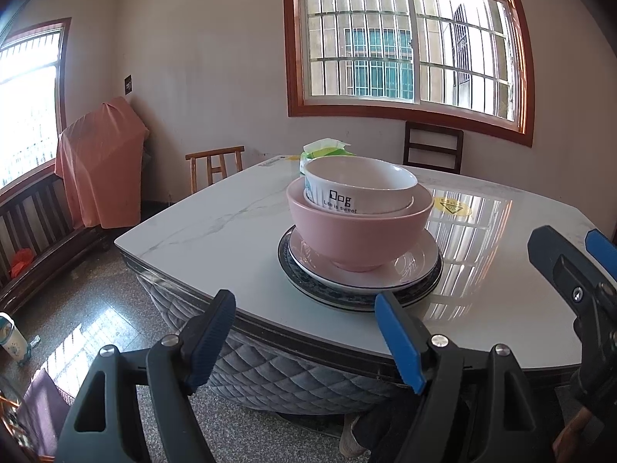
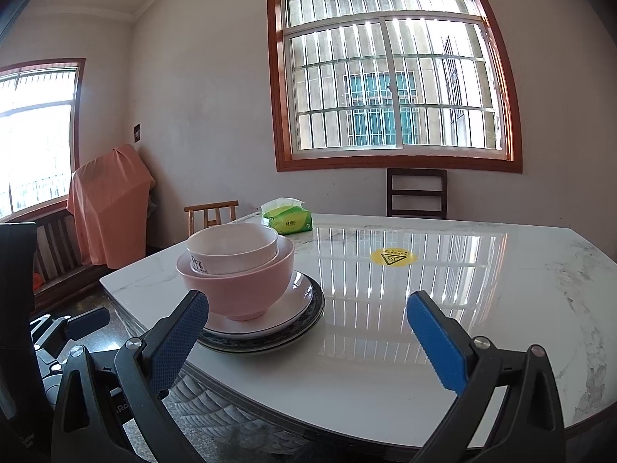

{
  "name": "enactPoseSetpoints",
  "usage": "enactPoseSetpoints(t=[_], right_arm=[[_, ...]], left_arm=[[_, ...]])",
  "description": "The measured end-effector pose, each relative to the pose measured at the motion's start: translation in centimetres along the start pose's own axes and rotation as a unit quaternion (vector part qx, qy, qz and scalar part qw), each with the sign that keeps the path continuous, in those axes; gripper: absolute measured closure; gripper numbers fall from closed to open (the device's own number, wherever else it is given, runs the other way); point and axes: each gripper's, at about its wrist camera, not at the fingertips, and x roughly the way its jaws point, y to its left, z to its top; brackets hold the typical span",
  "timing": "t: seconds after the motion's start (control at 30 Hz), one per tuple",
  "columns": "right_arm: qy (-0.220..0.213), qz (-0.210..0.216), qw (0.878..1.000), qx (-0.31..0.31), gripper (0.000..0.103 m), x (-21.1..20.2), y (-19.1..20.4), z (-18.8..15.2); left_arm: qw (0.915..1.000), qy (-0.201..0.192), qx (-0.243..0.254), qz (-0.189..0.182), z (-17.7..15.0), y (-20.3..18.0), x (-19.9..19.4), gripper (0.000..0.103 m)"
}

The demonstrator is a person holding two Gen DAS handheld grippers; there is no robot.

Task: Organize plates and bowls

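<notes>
The left tongs (image 1: 304,332) stand released, their blue pads spread wide with nothing between them, and the right tongs (image 2: 308,332) are spread just as wide and equally empty. Ahead of the left tongs, just past their right pad, sits the whole stack on the marble table (image 1: 200,227): a white bowl (image 1: 366,183) printed with "Dog" nested inside a pink bowl (image 1: 358,231), which rests on a white plate (image 1: 408,270), which in turn lies on a dark-rimmed plate (image 1: 432,281). From the right tongs the same stack lies ahead and to the left, just behind their left pad.

By my judgement the sorting looks finished or nearly so: bowls nested, plates stacked, everything in one pile near the table's near edge. If any move is left, it calls for little more than a nudge to centre the pile, gripping the lower plate's rim gently so the bowls do not slide.

Both tongs hang level off the table's near edge, pointing across it toward the window, touching nothing. A green tissue pack (image 2: 287,220) lies well beyond the stack.
</notes>
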Motion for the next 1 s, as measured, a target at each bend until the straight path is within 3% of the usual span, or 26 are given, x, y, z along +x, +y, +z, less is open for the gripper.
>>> enactPoseSetpoints(t=[1.0], right_arm=[[0.013, 0.006, 1.0, -0.008, 0.001, 0.55, 0.39, -0.55]], left_arm=[[1.0, 0.008, -0.005, 0.0, -0.34, 0.17, 0.21, 0.025]])
